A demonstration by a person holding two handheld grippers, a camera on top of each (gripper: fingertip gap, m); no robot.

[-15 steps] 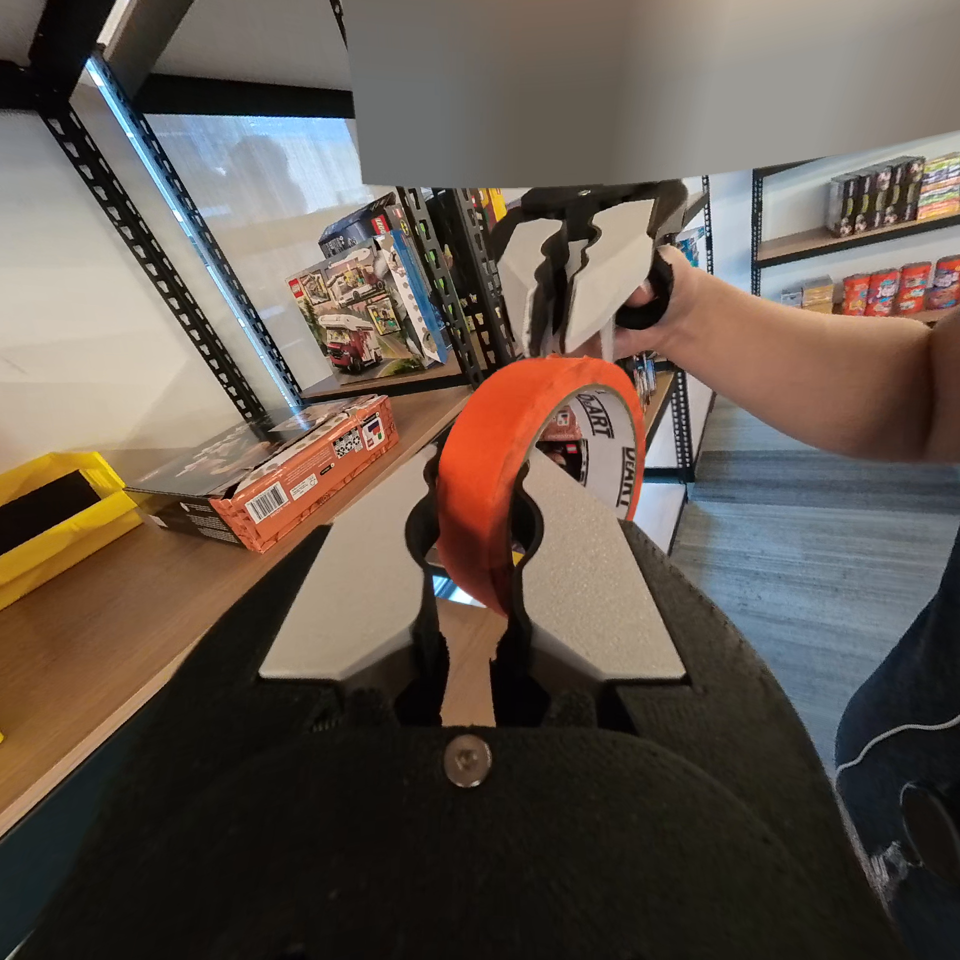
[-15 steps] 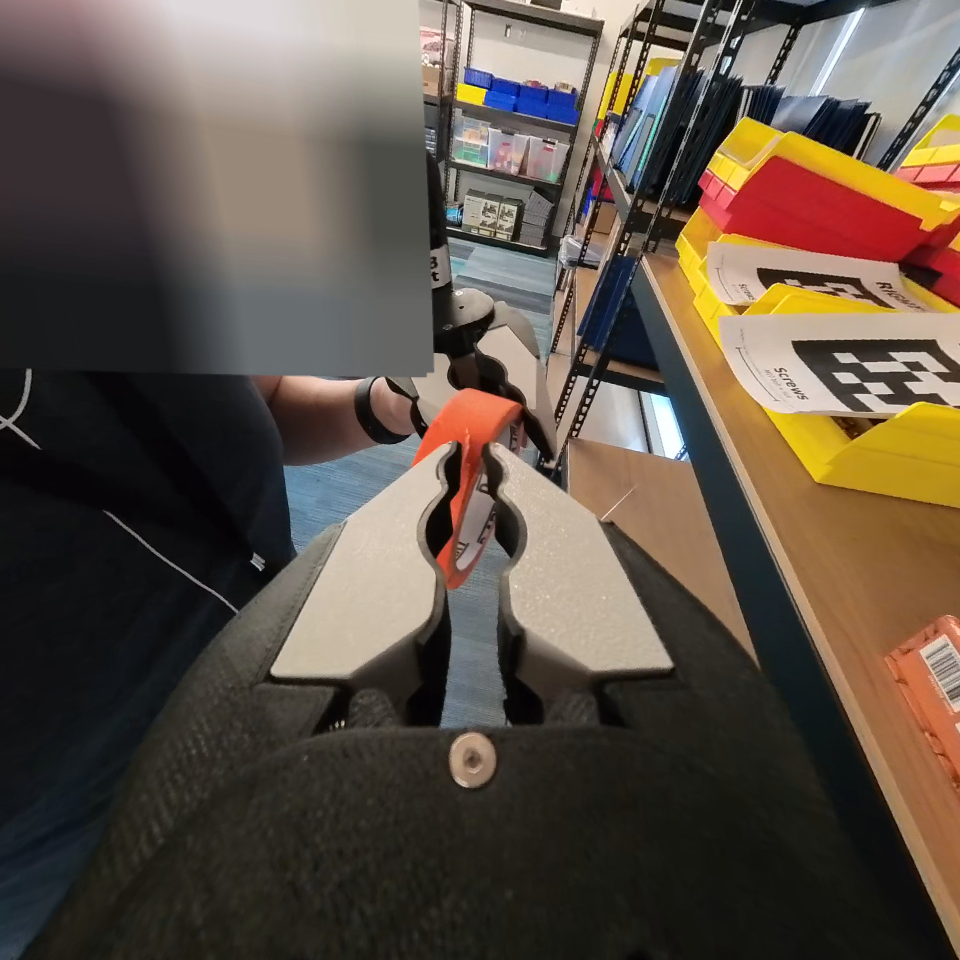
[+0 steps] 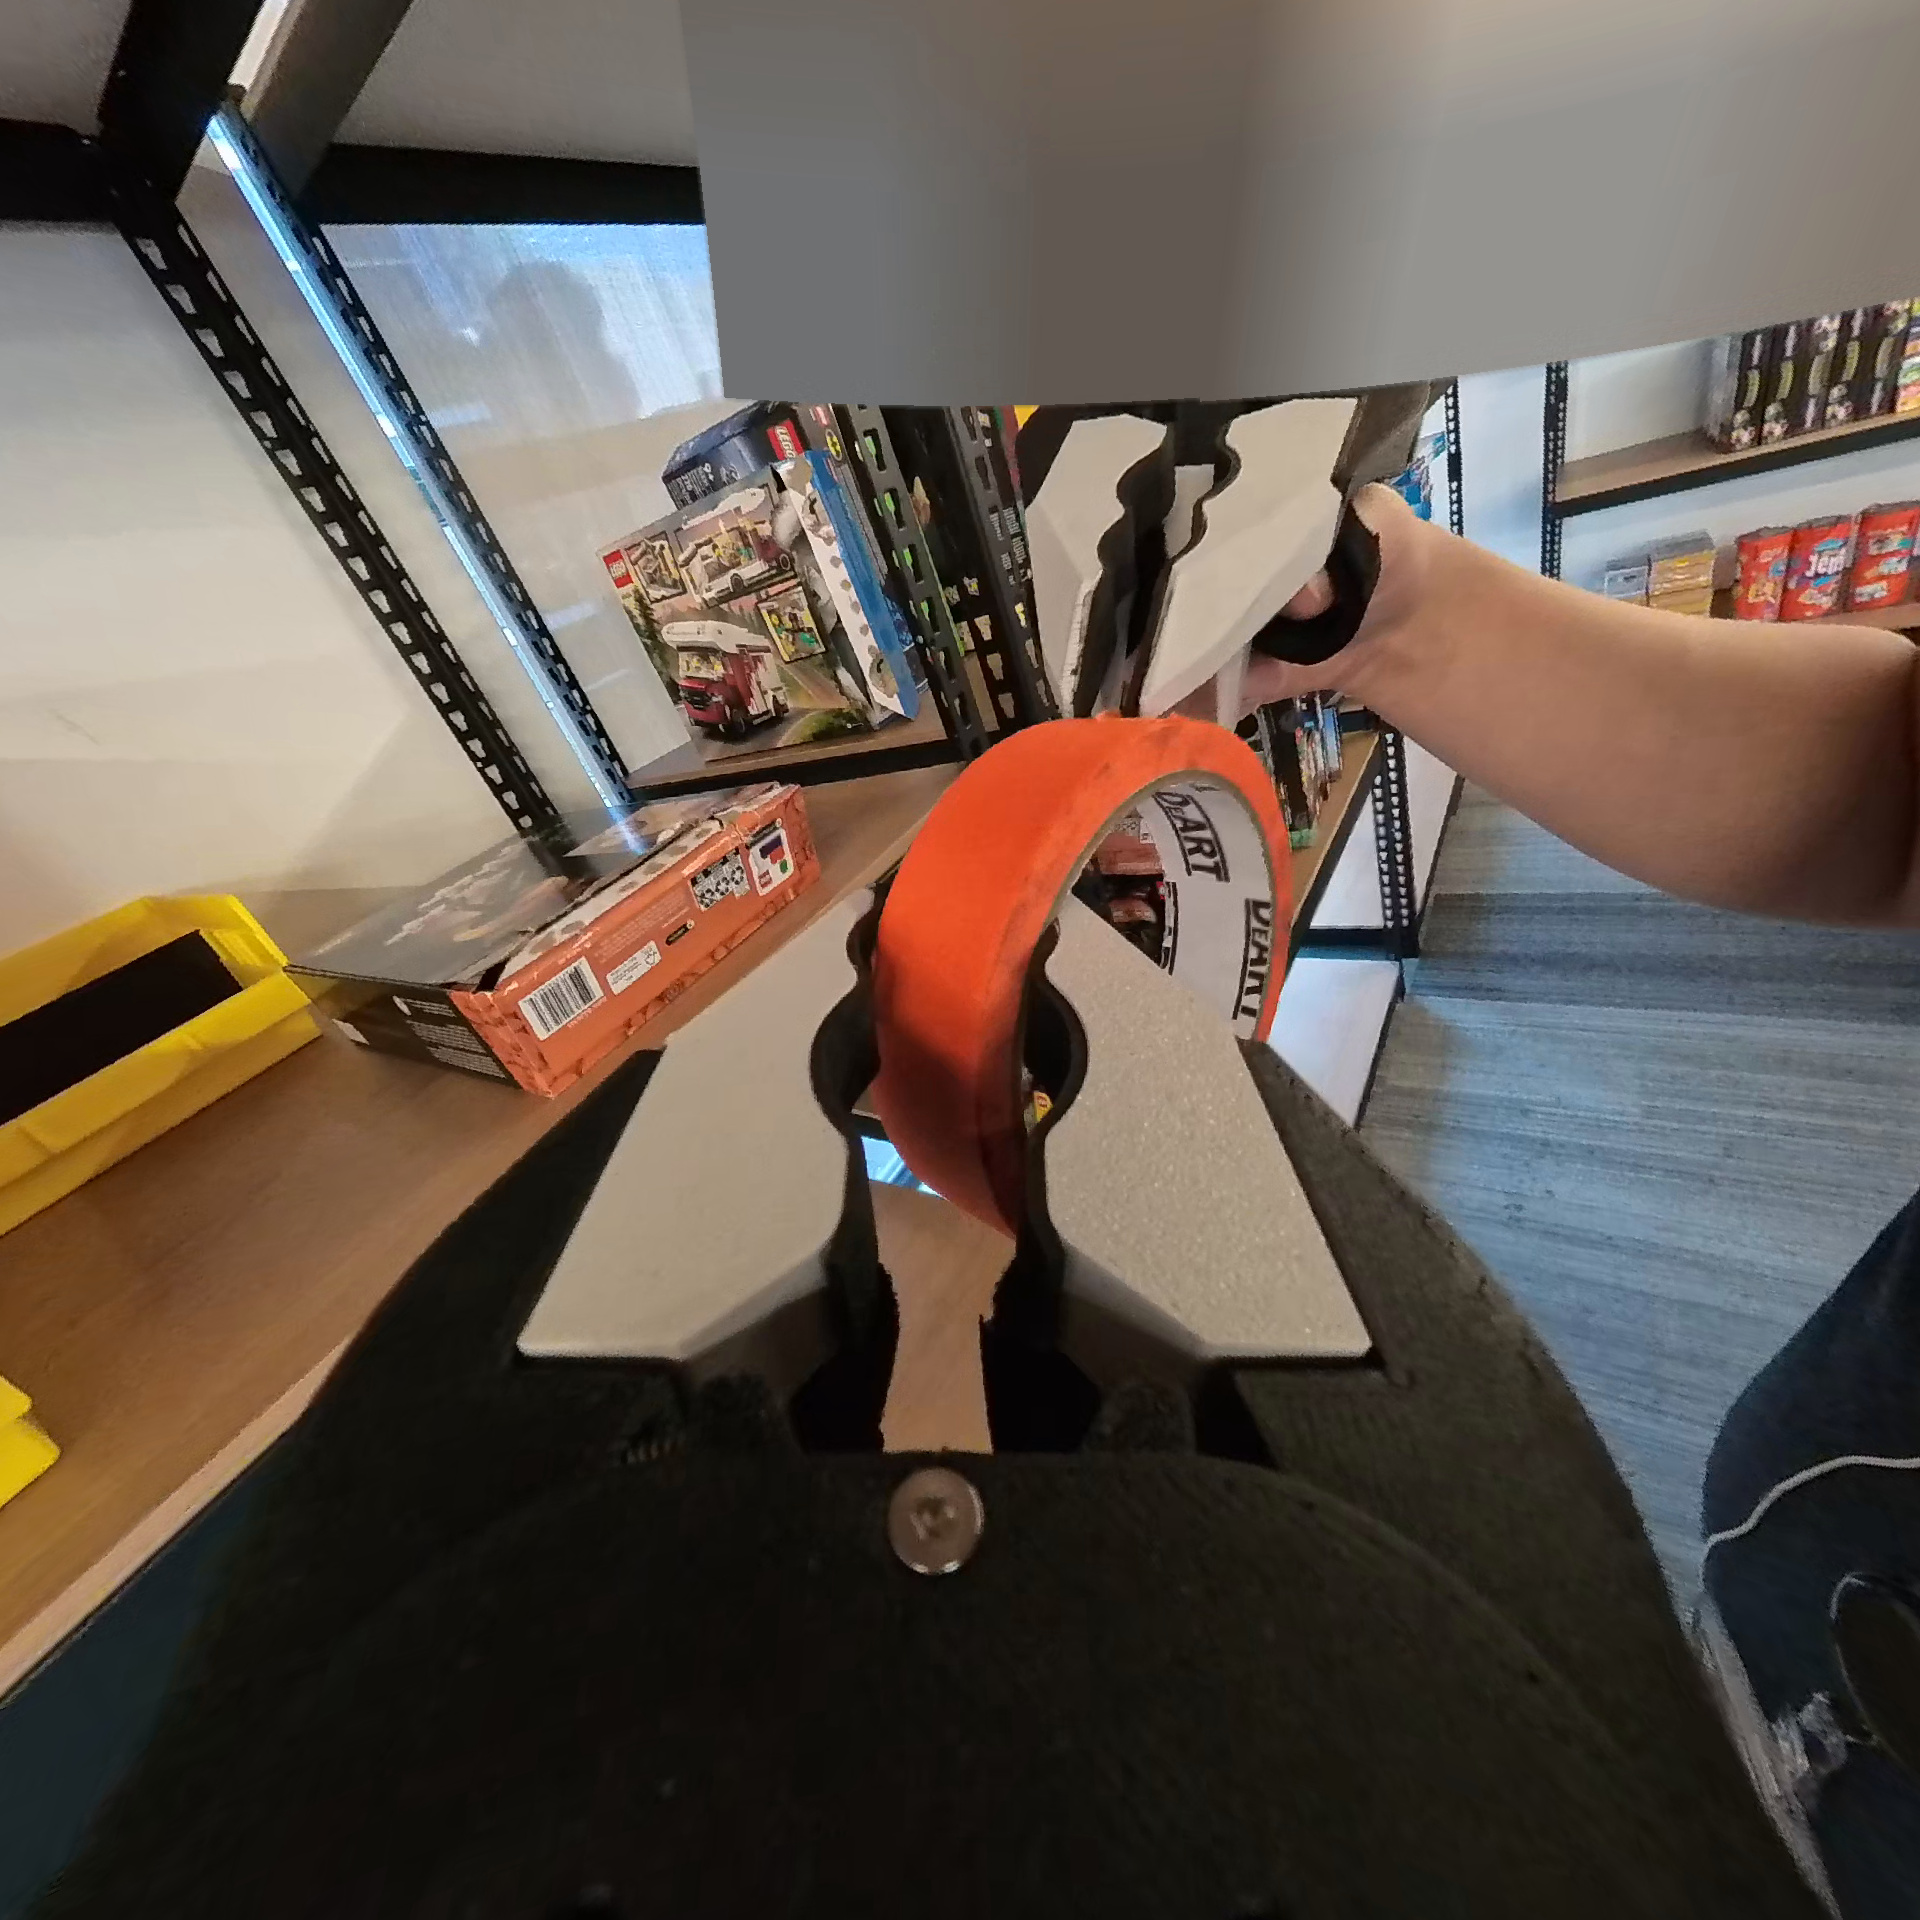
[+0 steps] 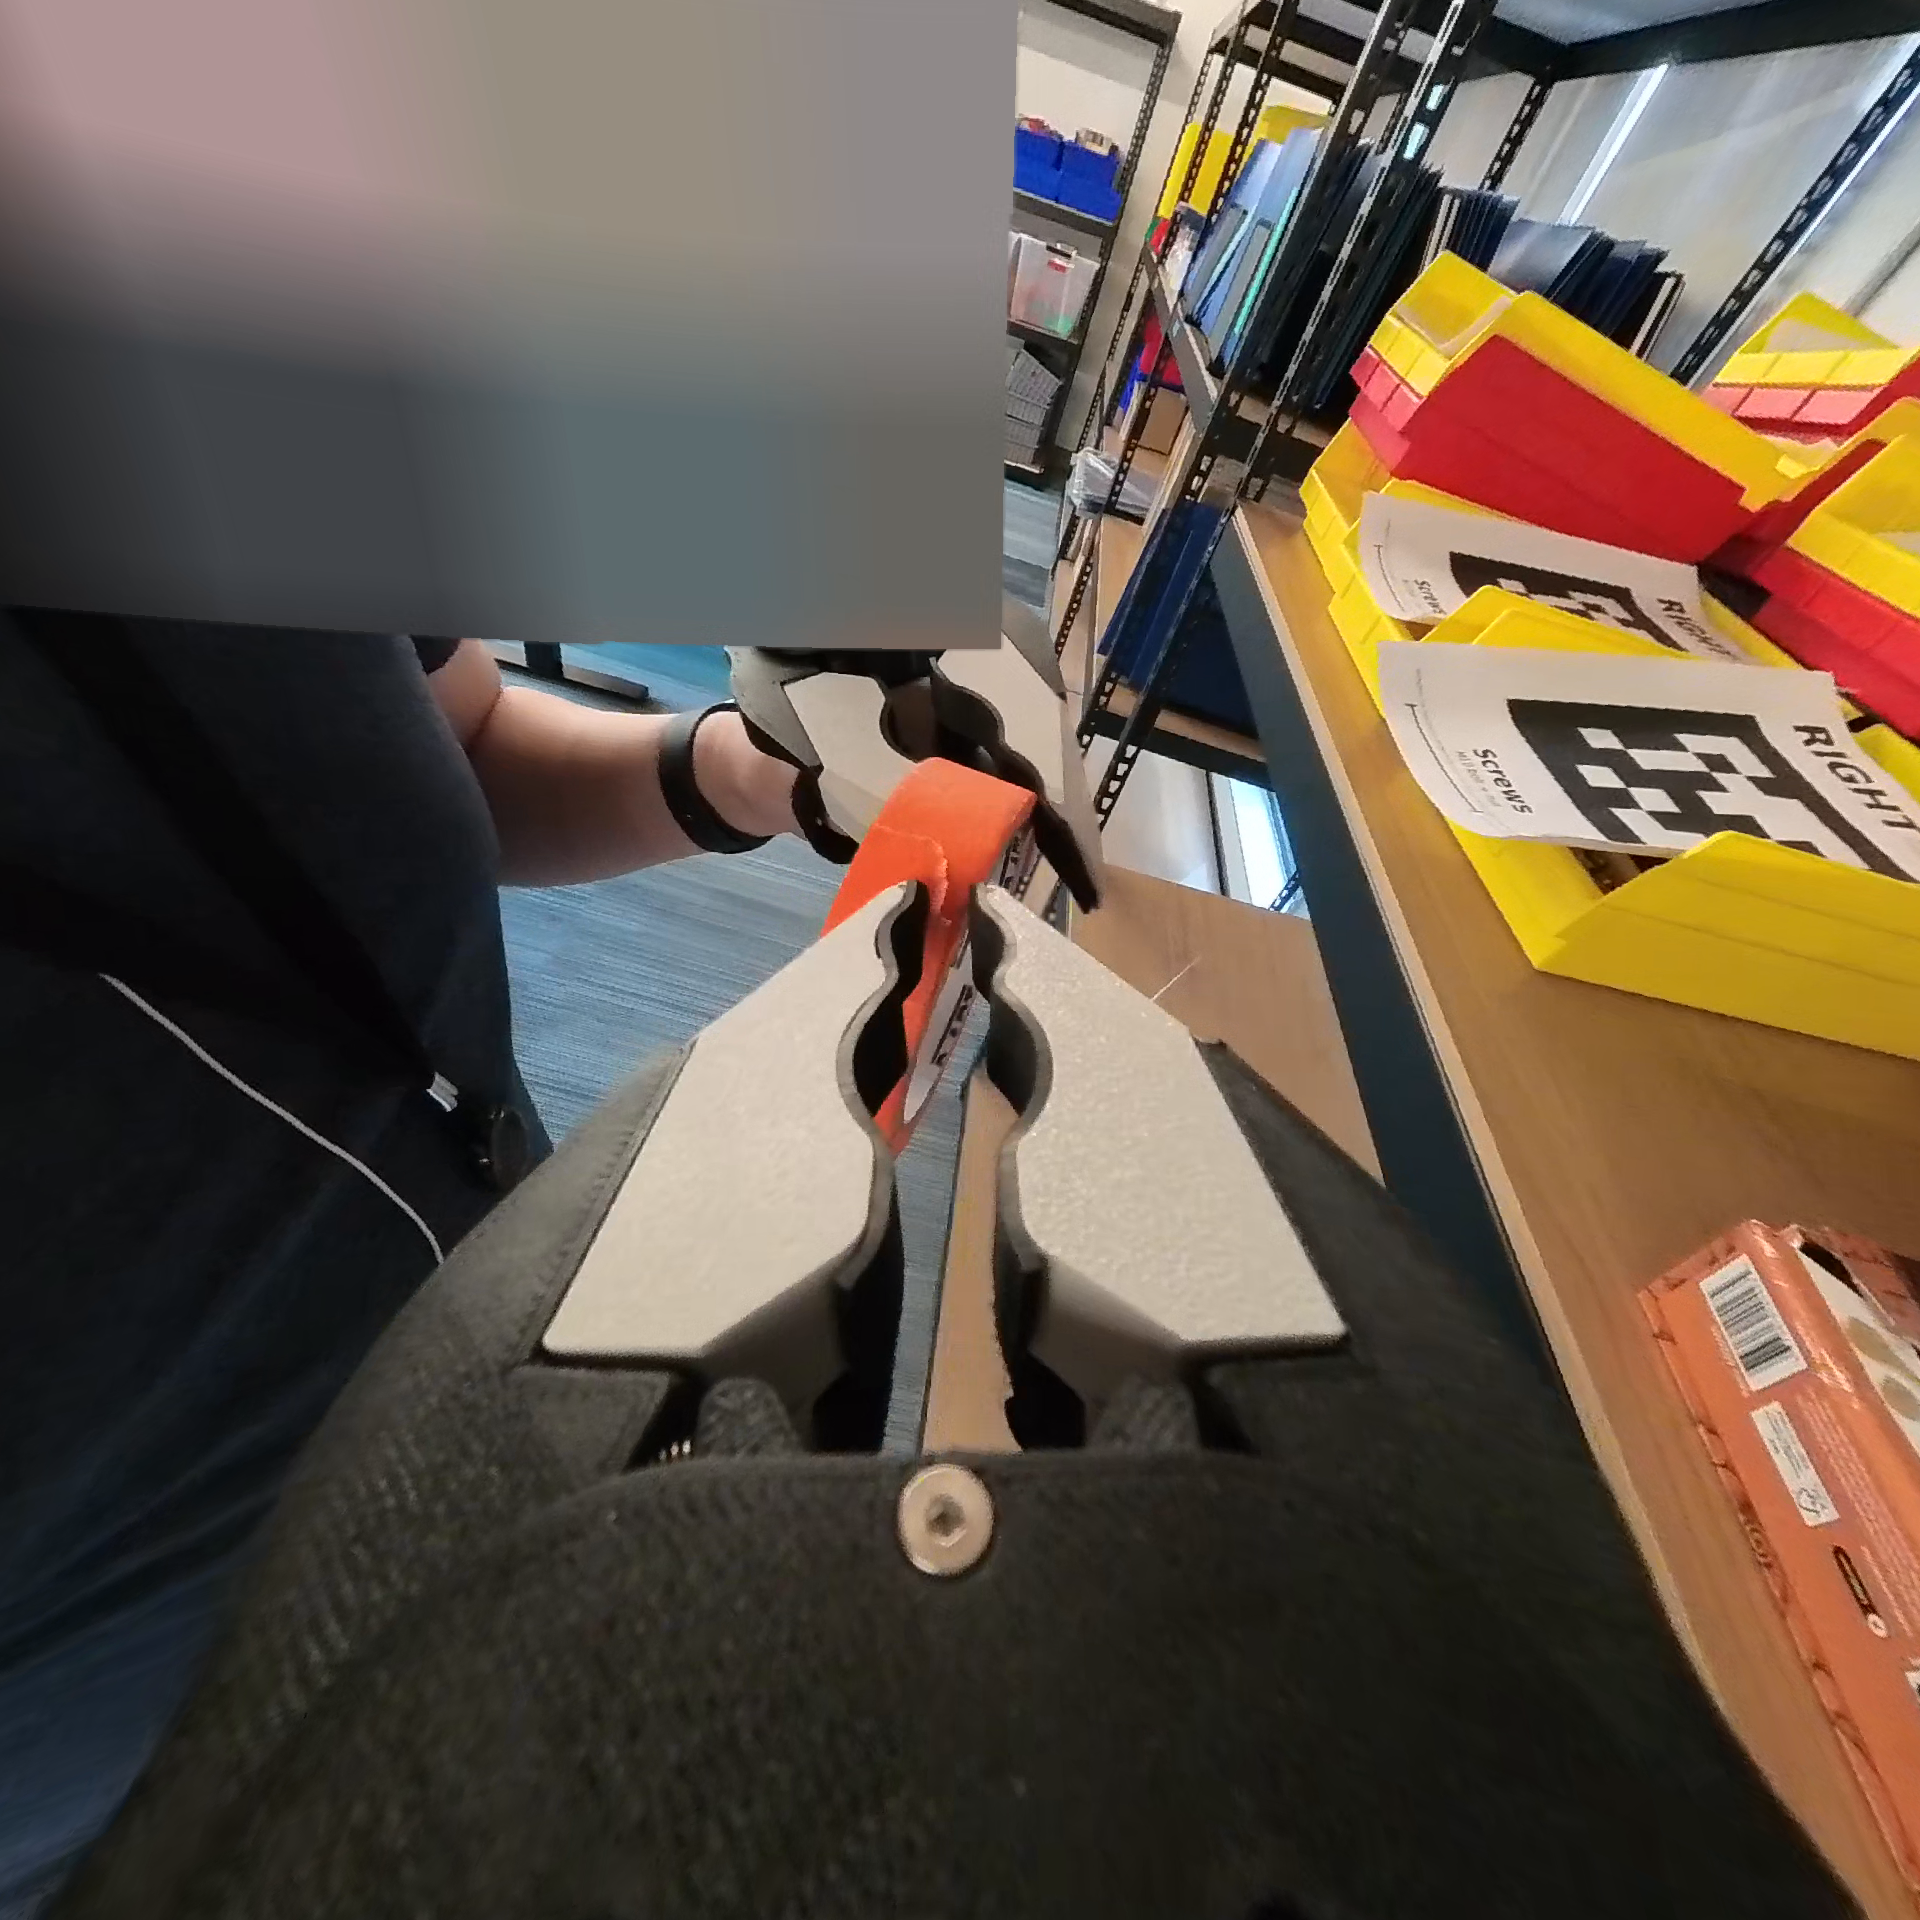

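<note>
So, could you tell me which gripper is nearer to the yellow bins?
Left. The left gripper is beside the yellow bins; the right gripper is farther along the shelf, across the orange tape.

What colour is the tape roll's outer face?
Orange, on the tape roll, with a white printed inner core. The left wrist view shows it best.

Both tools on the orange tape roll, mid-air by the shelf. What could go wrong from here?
1. The left tool clamps the orange roll of adhesive tape only by its rim, near the fingertips; it may twist or slip.
2. The right tool pinches the opposite rim on as thin a bite; opposed pulls could warp the roll.
3. The roll hangs beyond the wooden shelf edge; if dropped, it probably falls to the floor.
</note>
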